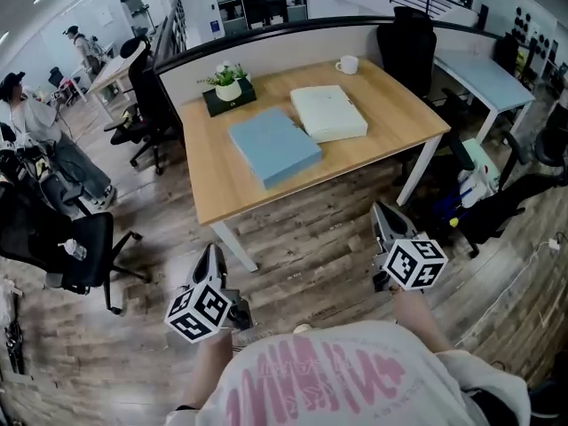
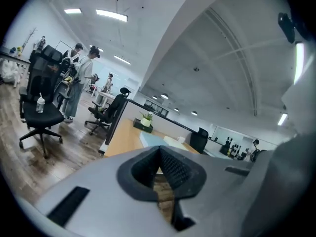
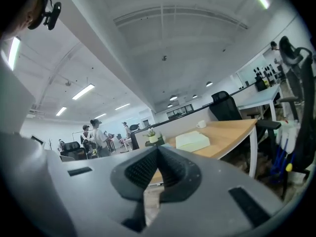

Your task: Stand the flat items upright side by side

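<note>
Two flat box-like items lie side by side on the wooden desk (image 1: pixel 399 105): a light blue one (image 1: pixel 273 145) on the left and a cream one (image 1: pixel 328 112) on the right. Both rest flat. My left gripper (image 1: pixel 210 257) hovers over the floor short of the desk's front left leg, shut and empty. To the right, my right gripper (image 1: pixel 383 216) is also shut with nothing in it, short of the desk's front edge. In the right gripper view the cream item (image 3: pixel 192 140) shows beyond the closed jaws; the left gripper view shows the blue item (image 2: pixel 152 139) far off.
A potted plant (image 1: pixel 228 82) on a dark tray and a white mug (image 1: pixel 347 64) stand at the desk's back. Black office chairs (image 1: pixel 75 247) stand left, another chair (image 1: pixel 406 47) behind right. A second desk (image 1: pixel 484 74) and clutter are at right. People stand far left.
</note>
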